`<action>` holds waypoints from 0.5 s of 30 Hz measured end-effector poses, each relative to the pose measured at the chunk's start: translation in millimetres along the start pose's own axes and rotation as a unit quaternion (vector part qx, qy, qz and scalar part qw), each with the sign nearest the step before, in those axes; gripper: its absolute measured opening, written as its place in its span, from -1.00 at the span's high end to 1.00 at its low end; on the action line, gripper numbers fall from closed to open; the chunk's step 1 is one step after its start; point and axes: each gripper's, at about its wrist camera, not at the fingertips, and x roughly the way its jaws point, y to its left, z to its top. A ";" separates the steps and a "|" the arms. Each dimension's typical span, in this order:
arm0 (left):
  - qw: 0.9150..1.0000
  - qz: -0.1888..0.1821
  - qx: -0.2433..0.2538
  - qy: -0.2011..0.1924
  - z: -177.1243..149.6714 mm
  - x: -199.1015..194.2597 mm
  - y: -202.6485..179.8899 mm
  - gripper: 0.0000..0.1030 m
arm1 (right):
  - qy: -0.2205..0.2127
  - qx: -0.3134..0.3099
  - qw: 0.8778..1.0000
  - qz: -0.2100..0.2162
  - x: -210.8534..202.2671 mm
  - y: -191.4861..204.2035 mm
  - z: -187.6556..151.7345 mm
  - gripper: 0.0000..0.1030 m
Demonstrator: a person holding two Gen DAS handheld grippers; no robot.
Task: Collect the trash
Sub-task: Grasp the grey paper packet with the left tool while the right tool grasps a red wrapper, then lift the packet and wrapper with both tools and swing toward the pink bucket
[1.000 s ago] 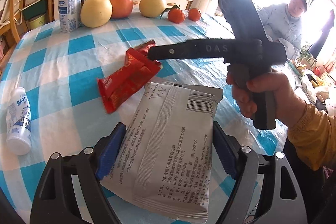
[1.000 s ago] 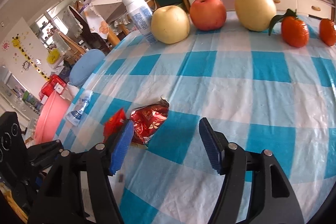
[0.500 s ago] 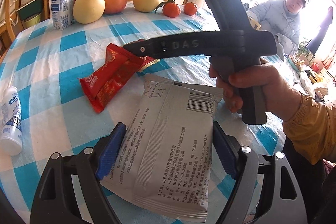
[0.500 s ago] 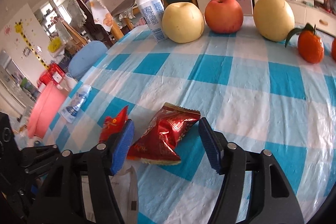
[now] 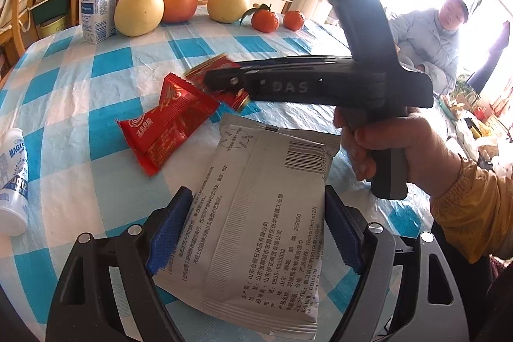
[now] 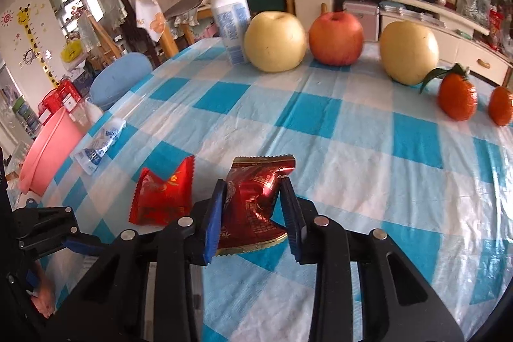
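Dark red foil wrapper point(image 6: 253, 201): on the checked tablecloth point(image 6: 368, 156), crumpled, between right gripper point(image 6: 253, 215) pads
Right jaws: closing, pads pressing the wrapper's sides
Left gripper point(image 5: 253, 233): jaws wide, both pads touching the grey packet point(image 5: 256, 213)
Bright red wrapper point(image 5: 166, 124): flat, just beside the dark one
Fruit: far edge, well apart

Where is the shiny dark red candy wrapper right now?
In the right wrist view, the dark red wrapper sits low in the middle, between the closing jaws of the right gripper, just right of the bright red wrapper on the checked tablecloth.
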 end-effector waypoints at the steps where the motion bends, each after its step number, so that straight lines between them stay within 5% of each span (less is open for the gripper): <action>1: 1.000 0.001 -0.002 -0.001 -0.3 -0.8 0.3 -0.57 | -0.007 0.005 1.000 -0.005 -4.0 -3.3 0.7 0.33; 15: 0.997 0.006 -0.053 -0.055 0.1 -34.7 12.8 -0.57 | -0.081 0.093 0.990 -0.063 -69.4 -35.7 -16.9 0.33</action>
